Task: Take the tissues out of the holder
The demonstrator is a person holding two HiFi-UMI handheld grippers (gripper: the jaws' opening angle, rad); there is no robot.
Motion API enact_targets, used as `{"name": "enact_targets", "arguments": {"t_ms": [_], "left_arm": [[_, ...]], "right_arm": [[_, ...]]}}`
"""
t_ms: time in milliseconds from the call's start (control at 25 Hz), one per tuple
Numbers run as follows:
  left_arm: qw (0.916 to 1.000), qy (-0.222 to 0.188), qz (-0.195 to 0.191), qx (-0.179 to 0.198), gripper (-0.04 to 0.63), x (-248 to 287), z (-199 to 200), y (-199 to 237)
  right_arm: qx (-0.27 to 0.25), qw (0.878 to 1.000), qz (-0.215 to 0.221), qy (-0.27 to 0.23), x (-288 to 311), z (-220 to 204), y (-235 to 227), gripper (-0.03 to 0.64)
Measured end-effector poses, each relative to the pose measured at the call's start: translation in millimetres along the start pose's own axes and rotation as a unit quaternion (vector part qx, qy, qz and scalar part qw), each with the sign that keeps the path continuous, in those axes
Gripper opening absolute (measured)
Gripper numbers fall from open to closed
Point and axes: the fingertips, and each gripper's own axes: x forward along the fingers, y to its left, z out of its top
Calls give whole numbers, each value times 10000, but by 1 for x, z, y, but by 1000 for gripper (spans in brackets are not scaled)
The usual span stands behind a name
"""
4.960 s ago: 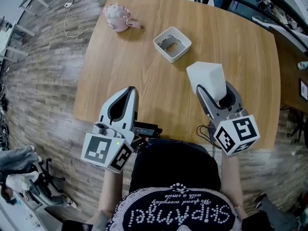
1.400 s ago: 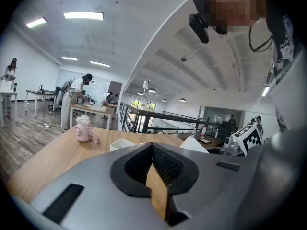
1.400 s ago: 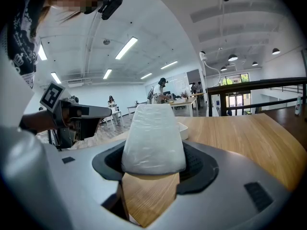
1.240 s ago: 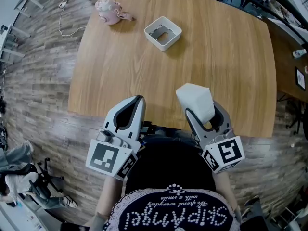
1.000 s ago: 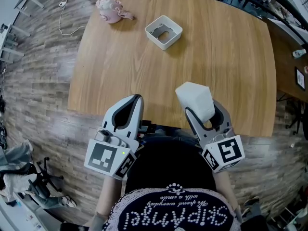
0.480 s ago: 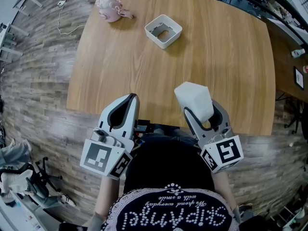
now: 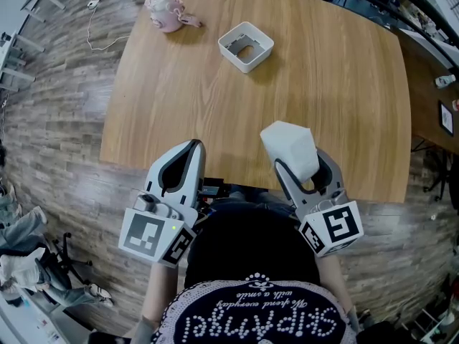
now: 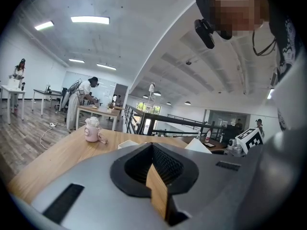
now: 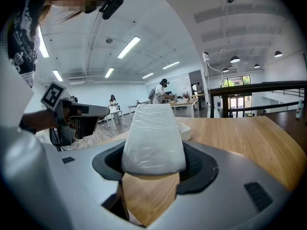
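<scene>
The right gripper (image 7: 300,162) clamps its fingers on the tissues (image 7: 289,142) over the worktop's (image 7: 179,99) near edge, well apart from the holder (image 7: 246,46); the left gripper (image 7: 186,147) has its fingers together, empty

Left gripper (image 7: 192,146): jaws together, nothing between them, pointing forward.
Right gripper (image 7: 300,165): jaws clamped on tissue pack (image 7: 288,142), tilted slightly down.

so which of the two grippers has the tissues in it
The right gripper: its jaws clamp the white tissue pack. The left gripper has its jaws together with nothing between them.
</scene>
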Motion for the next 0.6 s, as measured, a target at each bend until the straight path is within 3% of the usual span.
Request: {"name": "enact_targets", "arguments": {"t_ms": [600], "left_arm": [[10000,-31,-9,11,5,1,0,-1]], "right_arm": [[-11,10000,12,19,1,-3,-2,278]]}}
